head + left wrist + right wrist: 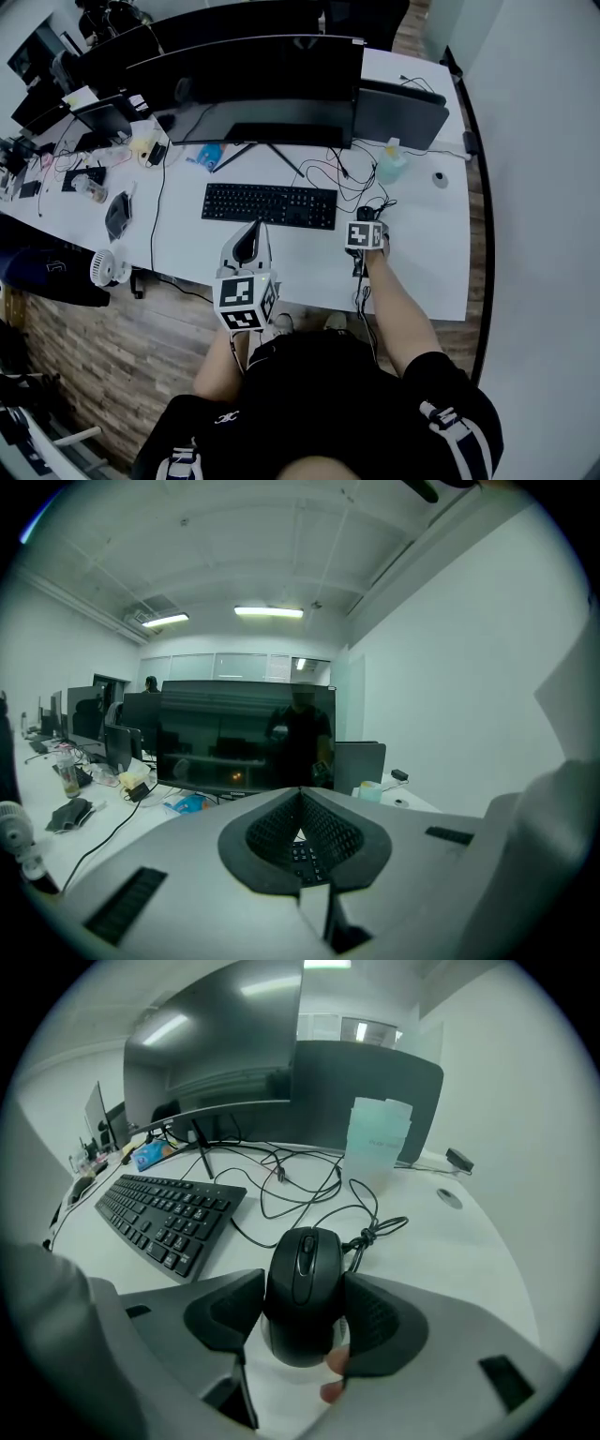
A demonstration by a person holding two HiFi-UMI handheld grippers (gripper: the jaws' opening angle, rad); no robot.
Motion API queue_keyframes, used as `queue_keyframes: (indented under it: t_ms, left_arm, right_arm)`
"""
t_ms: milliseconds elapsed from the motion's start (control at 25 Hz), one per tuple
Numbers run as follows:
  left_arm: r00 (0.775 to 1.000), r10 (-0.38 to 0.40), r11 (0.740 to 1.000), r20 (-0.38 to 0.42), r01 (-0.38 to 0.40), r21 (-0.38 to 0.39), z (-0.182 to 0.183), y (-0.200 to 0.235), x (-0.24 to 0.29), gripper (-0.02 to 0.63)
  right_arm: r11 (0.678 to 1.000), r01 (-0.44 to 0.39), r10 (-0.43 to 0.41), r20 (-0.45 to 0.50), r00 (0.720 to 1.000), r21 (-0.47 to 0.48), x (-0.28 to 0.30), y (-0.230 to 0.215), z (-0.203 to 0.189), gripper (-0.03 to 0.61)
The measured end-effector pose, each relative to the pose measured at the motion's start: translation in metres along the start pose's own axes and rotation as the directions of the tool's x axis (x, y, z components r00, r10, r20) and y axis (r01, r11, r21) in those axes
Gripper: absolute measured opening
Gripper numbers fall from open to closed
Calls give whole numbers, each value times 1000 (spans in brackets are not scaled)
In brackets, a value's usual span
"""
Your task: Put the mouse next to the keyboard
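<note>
A black wired mouse sits between the jaws of my right gripper, which is shut on it just right of the black keyboard. Its cable curls off behind it. In the head view the right gripper is at the keyboard's right end and hides most of the mouse. My left gripper hovers near the desk's front edge below the keyboard. Its jaws meet with nothing between them.
A large monitor stands behind the keyboard on the white desk. A translucent bottle and loose cables lie to the right of the monitor stand. A small round object sits farther right. Clutter and a fan fill the left end.
</note>
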State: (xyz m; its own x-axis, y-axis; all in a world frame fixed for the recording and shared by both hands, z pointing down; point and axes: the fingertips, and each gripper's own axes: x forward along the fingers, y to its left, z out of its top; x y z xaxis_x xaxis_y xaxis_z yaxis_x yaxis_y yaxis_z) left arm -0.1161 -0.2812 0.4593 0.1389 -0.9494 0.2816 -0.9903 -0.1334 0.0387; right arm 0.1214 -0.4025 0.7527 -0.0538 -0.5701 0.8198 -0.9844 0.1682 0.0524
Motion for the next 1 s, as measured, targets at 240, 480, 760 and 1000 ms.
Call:
queue_keyframes:
  t_ms: [240, 480, 760, 1000]
  left_arm:
    - [1000, -16, 1000, -2, 16, 7, 2, -6, 3, 11]
    - [999, -43, 999, 5, 43, 11, 2, -6, 3, 12]
    - [994, -101, 995, 32, 100, 16, 10, -13, 5, 11]
    - [985, -158, 987, 65, 157, 25, 23, -24, 2, 12]
  right_arm:
    - [998, -44, 47, -61, 997, 39, 3, 1, 2, 285]
    - [993, -83, 77, 65, 995, 87, -13, 3, 10, 295]
    - [995, -57, 26, 339, 941, 83, -85, 0, 55, 237]
    - [994, 27, -88, 610, 788, 109, -191, -10, 107, 15]
